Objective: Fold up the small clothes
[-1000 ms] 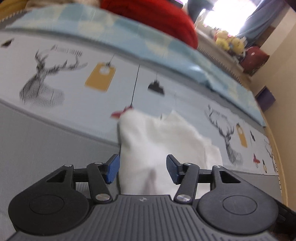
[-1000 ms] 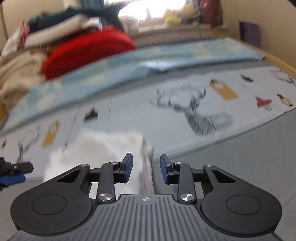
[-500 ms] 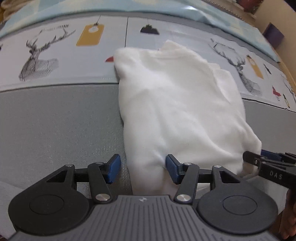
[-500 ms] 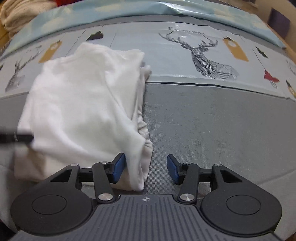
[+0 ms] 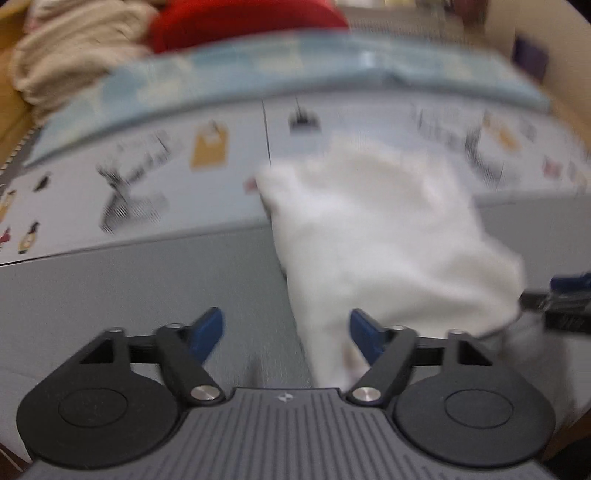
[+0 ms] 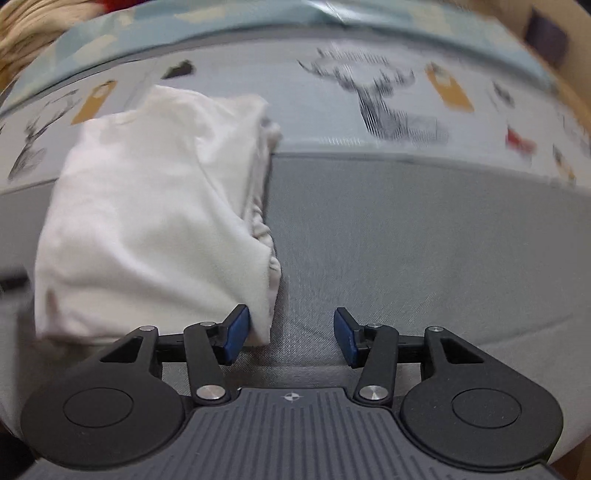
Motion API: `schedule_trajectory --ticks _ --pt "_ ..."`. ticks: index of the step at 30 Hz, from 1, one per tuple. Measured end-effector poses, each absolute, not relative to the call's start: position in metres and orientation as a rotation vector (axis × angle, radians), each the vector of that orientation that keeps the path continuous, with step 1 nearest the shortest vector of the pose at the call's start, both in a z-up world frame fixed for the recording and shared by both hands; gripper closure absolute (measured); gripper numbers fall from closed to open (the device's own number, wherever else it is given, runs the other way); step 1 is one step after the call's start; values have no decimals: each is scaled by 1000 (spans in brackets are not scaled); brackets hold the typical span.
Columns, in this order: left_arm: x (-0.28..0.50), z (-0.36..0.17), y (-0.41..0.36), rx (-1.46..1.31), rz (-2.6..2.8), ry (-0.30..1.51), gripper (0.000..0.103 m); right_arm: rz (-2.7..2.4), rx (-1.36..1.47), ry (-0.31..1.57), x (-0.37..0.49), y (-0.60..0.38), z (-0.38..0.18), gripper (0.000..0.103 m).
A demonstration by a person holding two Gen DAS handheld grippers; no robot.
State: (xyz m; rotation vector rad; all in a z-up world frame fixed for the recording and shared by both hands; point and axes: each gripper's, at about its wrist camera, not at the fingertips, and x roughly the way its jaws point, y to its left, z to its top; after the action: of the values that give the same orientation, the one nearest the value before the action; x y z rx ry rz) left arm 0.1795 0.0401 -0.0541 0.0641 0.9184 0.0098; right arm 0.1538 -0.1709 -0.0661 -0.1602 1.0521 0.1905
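Note:
A folded white garment (image 5: pixel 388 240) lies flat, half on the grey mat (image 5: pixel 129 295) and half on the deer-print sheet (image 5: pixel 155 173). My left gripper (image 5: pixel 286 332) hovers at its near left corner. Its jaws are opening; the corner lies between them by the right pad, not pinched. This view is blurred. In the right wrist view the garment (image 6: pixel 155 206) fills the left side. My right gripper (image 6: pixel 290 334) stands open at its near right corner, the cloth edge beside the left pad. The right gripper (image 5: pixel 561 295) shows at the left wrist view's right edge.
Behind the sheet runs a light-blue blanket (image 5: pixel 295 74). Beyond it are a red cushion (image 5: pixel 240 18) and a beige knit pile (image 5: pixel 74 55). A purple box (image 5: pixel 532 55) stands by the wall at far right. Bare grey mat (image 6: pixel 424 240) lies right of the garment.
The garment has come down flat onto the bed. The left jaws have spread wider and that gripper has shifted left and back from the cloth. The right jaws widened too.

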Motion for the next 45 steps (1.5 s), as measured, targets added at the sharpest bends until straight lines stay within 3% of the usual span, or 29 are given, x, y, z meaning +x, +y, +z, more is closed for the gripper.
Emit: schedule_trajectory --ticks 3,5,8,11,19,45 --pt "145 -25 40 52 27 799 15 174 -259 895 131 -170 -37 52" --pt "122 -12 36 60 39 728 13 178 -183 753 111 -181 -9 48" --pt "89 -5 26 21 53 669 13 278 -30 590 70 -199 24 27" --pt "51 -8 18 -35 47 667 13 307 -11 490 29 -208 35 15" --pt "30 -27 -5 -3 30 735 12 256 68 472 -21 -227 31 11" --pt "40 -42 -5 -58 -8 773 12 317 -157 546 -18 -169 6 11"
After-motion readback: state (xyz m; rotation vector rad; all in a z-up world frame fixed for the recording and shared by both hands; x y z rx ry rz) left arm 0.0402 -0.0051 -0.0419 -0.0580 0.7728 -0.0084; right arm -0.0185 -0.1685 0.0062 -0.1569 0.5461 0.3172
